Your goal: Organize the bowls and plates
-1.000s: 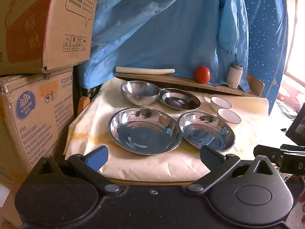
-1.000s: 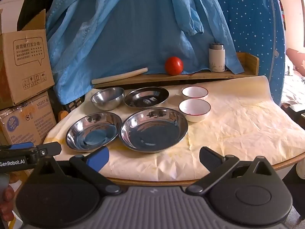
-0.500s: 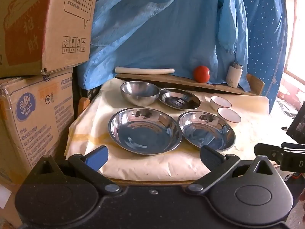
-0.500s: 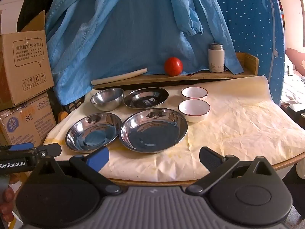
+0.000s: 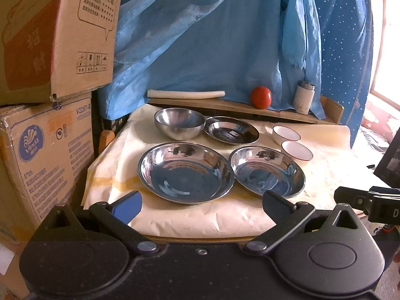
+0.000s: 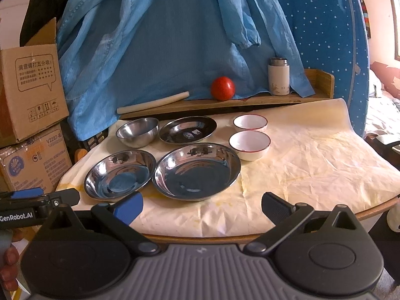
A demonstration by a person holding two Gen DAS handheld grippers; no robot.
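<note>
On the paper-covered table [image 6: 312,165] stand two large steel plates side by side at the front, the left one [image 5: 186,172] [image 6: 120,173] and the right one [image 5: 268,171] [image 6: 197,171]. Behind them are a deep steel bowl [image 5: 178,123] [image 6: 137,131] and a small steel dish [image 5: 231,130] [image 6: 187,129]. Two white red-rimmed bowls [image 6: 250,145] [image 6: 250,123] sit to the right. My left gripper [image 5: 202,202] and my right gripper [image 6: 202,206] are both open and empty, held in front of the table's near edge.
Stacked cardboard boxes [image 5: 50,75] stand at the left. A wooden shelf [image 6: 225,101] at the back holds a red tomato [image 6: 222,88], a white flask [image 6: 278,76] and a white roll [image 6: 152,102]. Blue cloth [image 6: 175,37] hangs behind.
Both grippers have drifted slightly closer to the table. Nothing on the table has moved.
</note>
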